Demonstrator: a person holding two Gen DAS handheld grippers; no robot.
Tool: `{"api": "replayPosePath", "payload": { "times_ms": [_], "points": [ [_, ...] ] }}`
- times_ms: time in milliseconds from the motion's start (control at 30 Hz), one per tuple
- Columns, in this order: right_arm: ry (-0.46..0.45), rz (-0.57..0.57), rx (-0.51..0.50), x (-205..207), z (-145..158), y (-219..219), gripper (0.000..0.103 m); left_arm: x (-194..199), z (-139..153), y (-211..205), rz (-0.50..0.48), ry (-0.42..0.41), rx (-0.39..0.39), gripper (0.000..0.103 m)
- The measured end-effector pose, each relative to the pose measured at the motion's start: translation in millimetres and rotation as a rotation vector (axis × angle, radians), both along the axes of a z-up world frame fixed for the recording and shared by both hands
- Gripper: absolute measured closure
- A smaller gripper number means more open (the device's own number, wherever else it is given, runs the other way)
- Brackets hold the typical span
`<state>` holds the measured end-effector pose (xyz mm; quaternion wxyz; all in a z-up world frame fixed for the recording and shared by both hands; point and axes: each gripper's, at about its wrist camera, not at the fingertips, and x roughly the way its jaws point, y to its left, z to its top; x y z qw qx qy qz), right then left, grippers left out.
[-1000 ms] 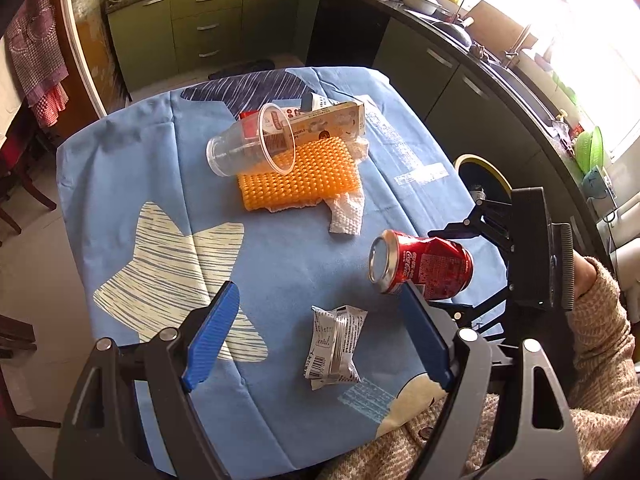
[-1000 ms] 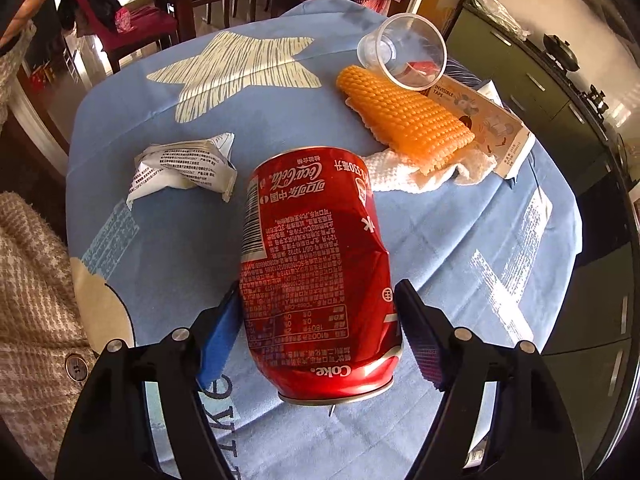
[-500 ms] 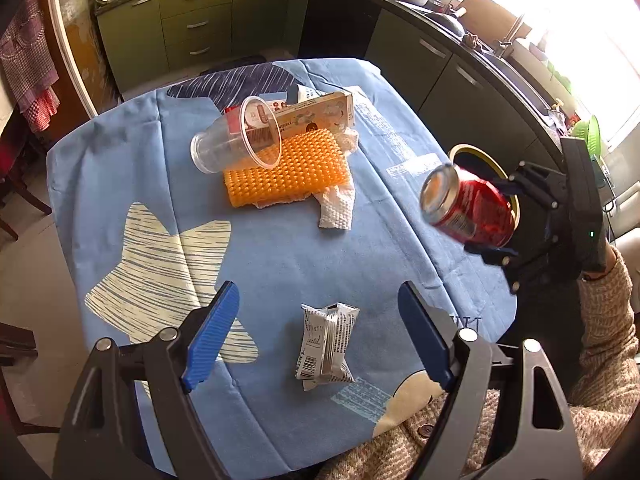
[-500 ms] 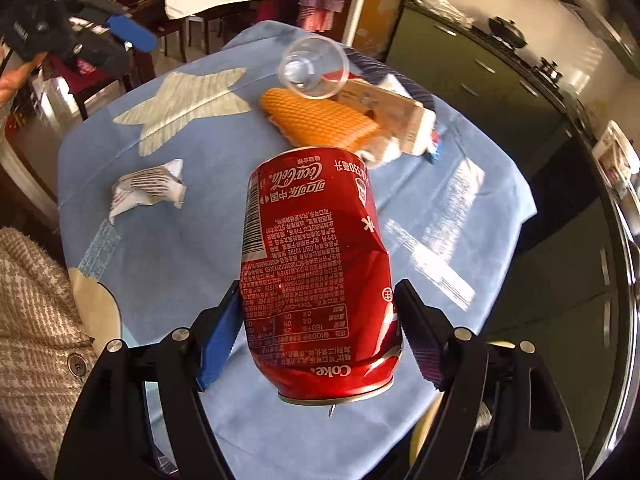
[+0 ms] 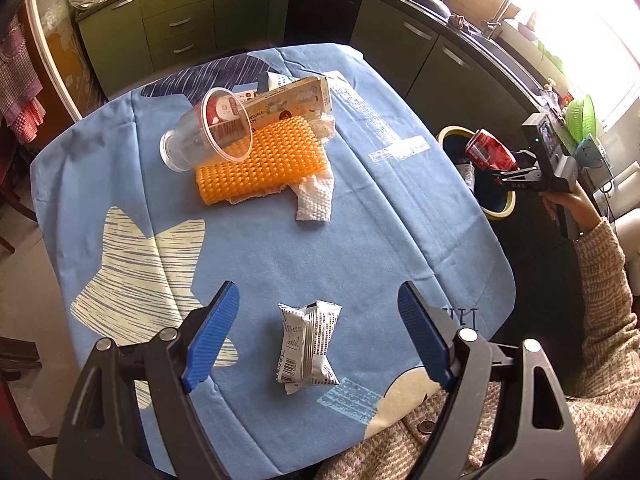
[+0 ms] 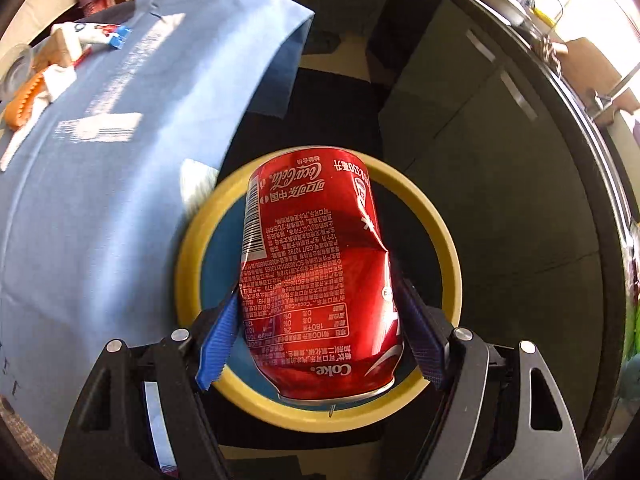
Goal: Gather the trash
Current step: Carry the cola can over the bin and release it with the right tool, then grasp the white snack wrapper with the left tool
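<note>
Now that the right gripper (image 6: 320, 320), clamped on the Coke can (image 6: 316, 280), has swung from table to bin (image 6: 448, 240), release comes next; the left gripper (image 5: 320, 336) hangs open.

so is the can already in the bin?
No, the can sits clamped between the right gripper fingers, above the bin opening.

Red can (image 6: 316, 276) with white print; bin (image 6: 444, 236) has yellow rim, blue inside. Blue tablecloth (image 5: 360, 240) with cream striped star at 9 o'clock; orange bumpy mat (image 5: 260, 160) at 12.
</note>
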<state>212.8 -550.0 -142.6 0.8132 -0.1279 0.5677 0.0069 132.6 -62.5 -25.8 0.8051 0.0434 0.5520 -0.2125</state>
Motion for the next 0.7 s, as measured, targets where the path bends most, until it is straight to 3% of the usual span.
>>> {"api": "replayPosePath", "payload": {
  "times_ms": [133,300,700],
  "points": [
    [0.004,-0.045,0.027,4,-8,-11,0.028,-1,-2,0,0.002,0.007,0.013,0.024],
    [-0.026,-0.037,0.043,-9,3,-13,0.027,3,-12,5,0.011,0.035,0.041,0.023],
    [-0.087,0.005,0.070,-22,28,6,0.024,-8,-76,-17,-0.061,0.205,0.105,0.023]
  ]
}}
